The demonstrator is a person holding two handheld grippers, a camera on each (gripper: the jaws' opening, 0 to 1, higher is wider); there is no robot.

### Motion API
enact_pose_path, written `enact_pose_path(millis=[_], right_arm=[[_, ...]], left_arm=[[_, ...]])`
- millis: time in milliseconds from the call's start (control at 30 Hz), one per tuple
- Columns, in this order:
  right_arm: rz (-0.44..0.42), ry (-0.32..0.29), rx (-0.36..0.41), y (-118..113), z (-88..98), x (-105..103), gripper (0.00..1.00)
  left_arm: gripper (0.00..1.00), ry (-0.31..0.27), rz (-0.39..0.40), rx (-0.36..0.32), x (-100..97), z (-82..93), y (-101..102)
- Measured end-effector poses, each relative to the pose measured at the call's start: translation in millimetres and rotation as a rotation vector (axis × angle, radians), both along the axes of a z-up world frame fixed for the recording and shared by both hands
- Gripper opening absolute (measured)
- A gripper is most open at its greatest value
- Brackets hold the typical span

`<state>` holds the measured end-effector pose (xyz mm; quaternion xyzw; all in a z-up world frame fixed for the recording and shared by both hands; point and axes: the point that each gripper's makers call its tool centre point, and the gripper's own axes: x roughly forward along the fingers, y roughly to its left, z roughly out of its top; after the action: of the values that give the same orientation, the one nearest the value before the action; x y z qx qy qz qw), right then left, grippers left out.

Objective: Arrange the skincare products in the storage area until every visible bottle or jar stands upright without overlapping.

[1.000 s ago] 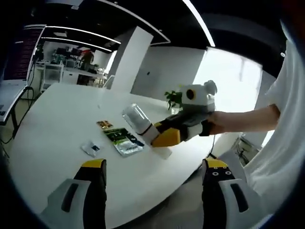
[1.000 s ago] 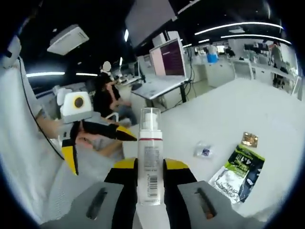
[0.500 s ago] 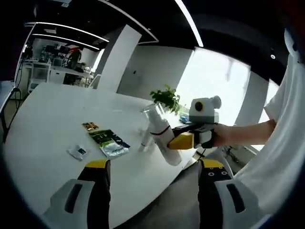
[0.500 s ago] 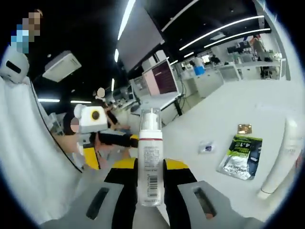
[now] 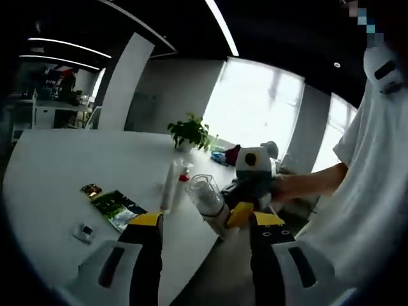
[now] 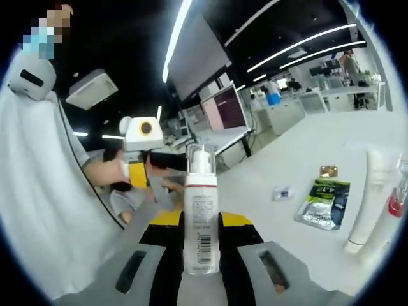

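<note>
My right gripper (image 6: pixel 201 220) is shut on a white pump bottle (image 6: pixel 201 210) with a clear cap and a barcode label, held in the air. In the left gripper view the same pump bottle (image 5: pixel 205 197) hangs tilted just above my left gripper (image 5: pixel 205 222), whose jaws stand open with nothing between them. The right gripper (image 5: pixel 237 213) reaches in from the right, in a person's hand. A white tube (image 5: pixel 168 185) stands on its cap on the white table (image 5: pixel 57 166), with a small red-topped bottle (image 5: pixel 185 173) beside it. The white tube (image 6: pixel 370 194) also stands at the far right.
A green sachet (image 5: pixel 115 207), a gold sachet (image 5: pixel 91 189) and a small white sachet (image 5: pixel 83 231) lie flat near the table's edge. A potted plant (image 5: pixel 190 132) stands at the far side. The person's white sleeve (image 6: pixel 44 191) is close on the left.
Both views have swung round, bringing the tube and red-topped bottle into sight. The right gripper has carried the pump bottle closer to my left gripper, whose jaws stand a little narrower.
</note>
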<state>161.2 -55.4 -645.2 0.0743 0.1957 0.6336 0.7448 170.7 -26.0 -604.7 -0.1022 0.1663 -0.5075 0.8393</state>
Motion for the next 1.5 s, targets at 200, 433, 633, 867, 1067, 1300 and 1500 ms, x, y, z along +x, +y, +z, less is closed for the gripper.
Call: enact_pose_path(millis=[200, 433, 633, 867, 1067, 1300, 1500], right_arm=[[0.075, 0.006, 0.026, -4.9, 3.0, -8.0, 0.20], [0.196, 0.025, 0.066, -8.5, 6.7, -20.8, 0.20], [0.234, 0.031, 0.085, -15.3, 7.0, -20.7, 0.20], [0.198, -0.017, 0.022, -24.7, -0.2, -11.4, 0.22], [0.111, -0.094, -0.105, -35.5, -11.2, 1.9, 0.24], [0.064, -0.221, -0.257, -60.7, -24.7, 11.4, 0.22], [0.050, -0.257, -0.307, -75.8, -40.6, 17.2, 0.22]], left_arm=[[0.32, -0.024, -0.046, 0.064, 0.9, 0.5, -11.9], [0.24, -0.047, -0.097, 0.066, -3.9, 13.4, -27.9], [0.24, -0.069, -0.136, 0.117, -4.9, 15.8, -42.1], [0.22, -0.089, -0.149, 0.216, -3.2, 19.4, -59.9], [0.21, -0.169, -0.185, 0.373, 4.0, 11.3, -81.6], [0.21, -0.220, -0.291, 0.492, 8.5, -10.1, -115.7], [0.21, -0.220, -0.345, 0.520, 16.6, -24.1, -137.2]])
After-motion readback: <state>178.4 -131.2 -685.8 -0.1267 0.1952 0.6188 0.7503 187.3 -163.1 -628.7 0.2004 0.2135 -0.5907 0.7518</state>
